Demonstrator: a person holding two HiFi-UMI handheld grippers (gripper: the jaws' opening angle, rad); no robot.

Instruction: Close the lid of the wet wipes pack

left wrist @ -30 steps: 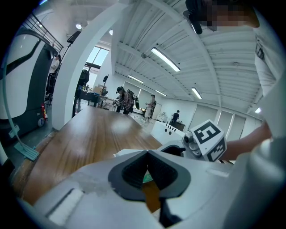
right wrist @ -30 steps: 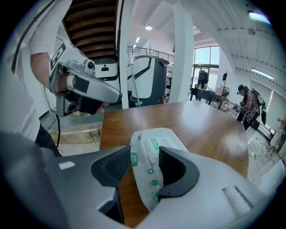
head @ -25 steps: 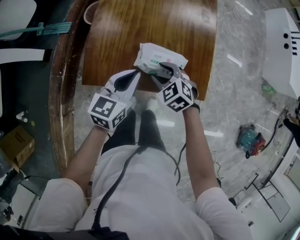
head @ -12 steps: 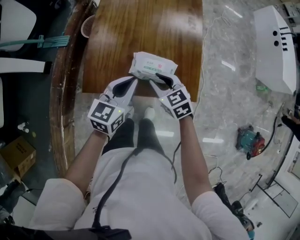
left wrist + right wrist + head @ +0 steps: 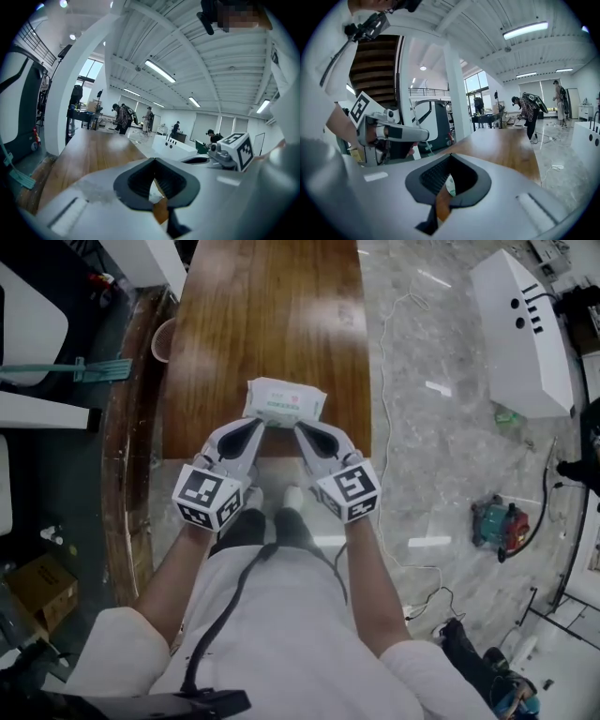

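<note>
The wet wipes pack (image 5: pixel 284 401), white with a green label, lies on the wooden table (image 5: pixel 272 306) near its front edge, and its lid looks flat. My left gripper (image 5: pixel 262 424) is shut, with its tips just off the pack's near left edge. My right gripper (image 5: pixel 299 426) is shut beside it at the near right edge. Neither holds anything. In the left gripper view the closed tips (image 5: pixel 154 160) hang above a sliver of the pack (image 5: pixel 153 193). In the right gripper view the same shows: tips (image 5: pixel 450 154) together, pack (image 5: pixel 450 185) below them.
A round cup (image 5: pixel 161 338) sits by the table's left edge. A white machine (image 5: pixel 520 329) and a teal tool (image 5: pixel 497 526) are on the marble floor to the right. Several people stand far off in the hall.
The right gripper's jaws, open over the pack a second ago, have shut and its wrist has rolled. Both grippers have lifted and drawn back off the pack.
</note>
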